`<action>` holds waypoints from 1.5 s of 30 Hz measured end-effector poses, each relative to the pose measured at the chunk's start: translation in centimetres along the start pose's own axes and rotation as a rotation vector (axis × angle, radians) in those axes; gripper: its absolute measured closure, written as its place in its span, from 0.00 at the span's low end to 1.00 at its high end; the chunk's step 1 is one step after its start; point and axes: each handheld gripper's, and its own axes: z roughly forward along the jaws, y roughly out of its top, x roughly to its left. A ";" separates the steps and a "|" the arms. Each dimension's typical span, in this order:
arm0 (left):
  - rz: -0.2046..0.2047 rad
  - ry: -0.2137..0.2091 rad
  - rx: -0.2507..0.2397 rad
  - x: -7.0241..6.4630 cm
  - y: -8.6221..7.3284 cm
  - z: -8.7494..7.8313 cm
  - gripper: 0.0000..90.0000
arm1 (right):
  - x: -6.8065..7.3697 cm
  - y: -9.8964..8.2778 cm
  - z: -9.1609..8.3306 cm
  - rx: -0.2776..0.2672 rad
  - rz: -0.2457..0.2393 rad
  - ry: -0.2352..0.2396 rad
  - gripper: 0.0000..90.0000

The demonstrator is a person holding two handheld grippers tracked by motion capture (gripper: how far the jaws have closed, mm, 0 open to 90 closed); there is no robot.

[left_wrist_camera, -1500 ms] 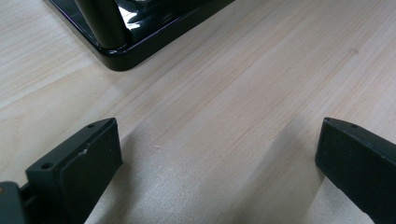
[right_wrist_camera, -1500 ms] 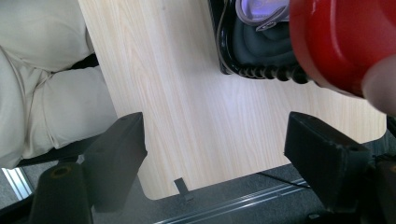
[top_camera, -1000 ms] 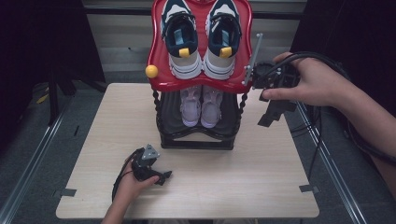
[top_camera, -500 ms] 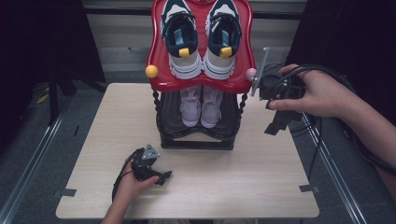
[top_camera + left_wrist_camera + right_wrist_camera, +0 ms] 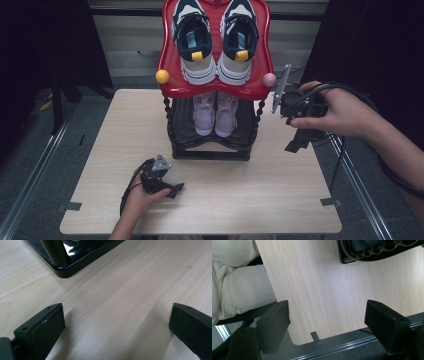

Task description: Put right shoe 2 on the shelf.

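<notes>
A two-tier shoe rack [image 5: 212, 145] stands at the back middle of the wooden table [image 5: 280, 190]. Its red top shelf [image 5: 166, 60] carries a navy, white and grey pair of sneakers [image 5: 216, 37]; a pale lilac pair [image 5: 215, 112] sits on the black lower shelf. My left gripper [image 5: 175, 190] rests low on the table in front of the rack's left corner, jaws wide open on bare wood [image 5: 115, 315]. My right gripper [image 5: 296, 145] hangs in the air to the right of the rack, pointing down over the table's right edge, open and empty [image 5: 327, 315].
The rack's black base corner [image 5: 65, 270] lies just ahead of the left jaws. A yellow knob [image 5: 162, 76] and a pink knob [image 5: 269, 79] stick out from the red shelf. A floor rail [image 5: 360, 190] runs along the table's right side. The person's light trousers [image 5: 239, 290] are beside the table.
The right hand has sunk and drifted away from the red shelf's pink knob, towards the table's right edge. The left hand and gripper have stayed put.
</notes>
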 end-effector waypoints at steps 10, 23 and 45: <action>-0.001 0.000 0.000 0.0 0.0 0.0 0.00 | 0.3 -1.2 1.6 -0.011 0.005 0.003 0.22; -0.005 0.001 -0.008 0.0 0.0 0.0 0.00 | 0.4 -1.9 4.4 -0.008 0.014 0.016 0.22; -0.005 0.001 -0.008 0.0 0.0 0.0 0.00 | 0.4 -2.8 9.8 0.007 0.031 0.025 0.21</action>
